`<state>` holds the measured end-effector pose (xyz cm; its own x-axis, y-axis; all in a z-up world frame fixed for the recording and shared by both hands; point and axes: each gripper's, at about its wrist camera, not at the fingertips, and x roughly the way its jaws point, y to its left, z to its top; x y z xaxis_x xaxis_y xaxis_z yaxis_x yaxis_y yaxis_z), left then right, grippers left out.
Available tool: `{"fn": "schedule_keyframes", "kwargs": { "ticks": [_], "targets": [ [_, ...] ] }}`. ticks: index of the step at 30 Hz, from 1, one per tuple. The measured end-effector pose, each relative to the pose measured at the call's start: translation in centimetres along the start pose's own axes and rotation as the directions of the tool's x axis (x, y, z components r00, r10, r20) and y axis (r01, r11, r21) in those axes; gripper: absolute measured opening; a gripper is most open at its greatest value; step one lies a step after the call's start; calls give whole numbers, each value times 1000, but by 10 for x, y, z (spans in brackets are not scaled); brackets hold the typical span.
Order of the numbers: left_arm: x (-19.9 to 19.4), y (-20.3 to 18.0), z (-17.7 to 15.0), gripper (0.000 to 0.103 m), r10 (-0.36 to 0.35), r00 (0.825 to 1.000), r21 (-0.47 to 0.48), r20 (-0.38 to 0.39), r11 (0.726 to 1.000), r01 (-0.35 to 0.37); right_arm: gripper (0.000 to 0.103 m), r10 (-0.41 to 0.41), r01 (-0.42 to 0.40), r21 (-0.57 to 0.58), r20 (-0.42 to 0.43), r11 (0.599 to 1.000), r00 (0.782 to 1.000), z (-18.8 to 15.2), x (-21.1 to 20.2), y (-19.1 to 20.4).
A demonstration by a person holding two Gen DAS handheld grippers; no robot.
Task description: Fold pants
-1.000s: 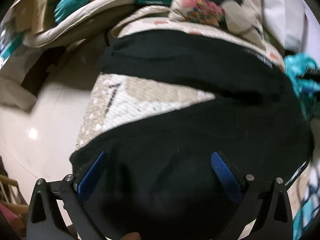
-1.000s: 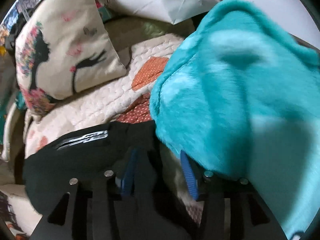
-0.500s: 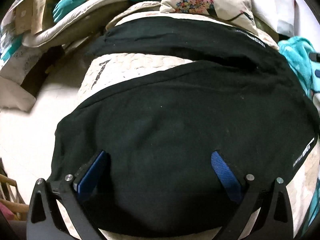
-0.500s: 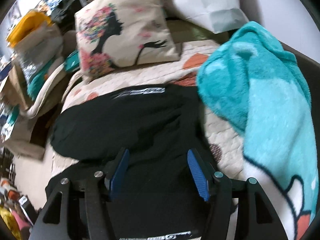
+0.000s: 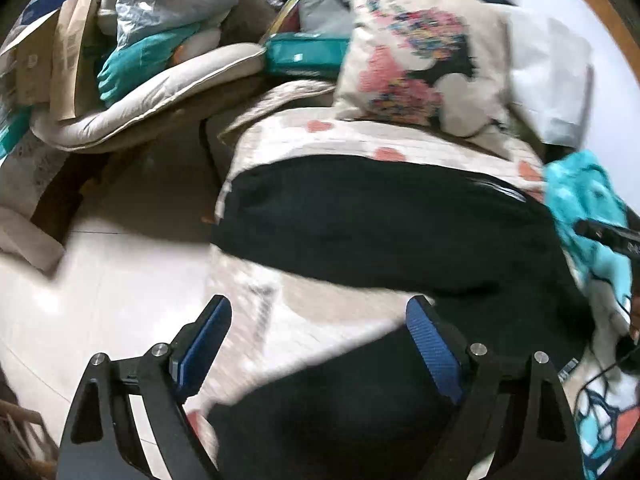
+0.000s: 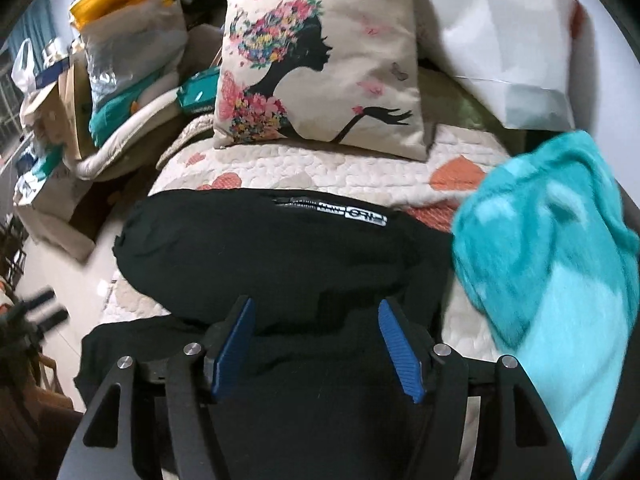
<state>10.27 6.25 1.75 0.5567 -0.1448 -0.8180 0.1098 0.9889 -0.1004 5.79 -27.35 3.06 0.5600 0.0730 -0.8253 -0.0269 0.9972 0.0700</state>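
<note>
Black pants (image 5: 384, 220) lie spread on a quilted cream bedspread (image 5: 320, 320), with one leg across the far side and the other near me. They also show in the right wrist view (image 6: 280, 256), with a white logo strip on the far leg. My left gripper (image 5: 318, 340) is open and empty, above the bedspread between the two legs. My right gripper (image 6: 314, 340) is open and empty, just above the near black fabric. The right gripper's body shows at the right edge of the left wrist view (image 5: 608, 236).
A printed cushion (image 6: 320, 60) leans at the head of the bed. A teal fleece blanket (image 6: 560, 260) lies bunched on the right. Bags and bedding (image 6: 120, 60) are piled on the left beyond a pale floor (image 5: 100, 280). A white pillow (image 6: 500, 40) stands at the back right.
Both grippers have pulled back and up from the pants. The left view has swung left, now over the bare bedspread between the legs. The right gripper's jaws have opened wider.
</note>
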Motion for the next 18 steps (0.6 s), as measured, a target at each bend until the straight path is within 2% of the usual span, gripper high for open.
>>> {"fn": "schedule_keyframes", "kwargs": {
  "ticks": [3,6,13,18],
  "targets": [
    [26,23,23,89,26,999,-17,-21,1000,-27,69,17,-17,-1,-37,1000,999,17,32,-4],
    [59,41,45,89,23,999,-25,-31,999,-24,69,28,-28,-2,-51,1000,998,34,58,-10],
    [121,65,91,89,-49,999,-47,-10,998,48,69,48,-49,-4,-62,999,997,74,108,-16],
    [154,67,118,89,-83,997,9,0,997,83,69,95,-101,-51,-105,994,990,90,133,-12]
  ]
}}
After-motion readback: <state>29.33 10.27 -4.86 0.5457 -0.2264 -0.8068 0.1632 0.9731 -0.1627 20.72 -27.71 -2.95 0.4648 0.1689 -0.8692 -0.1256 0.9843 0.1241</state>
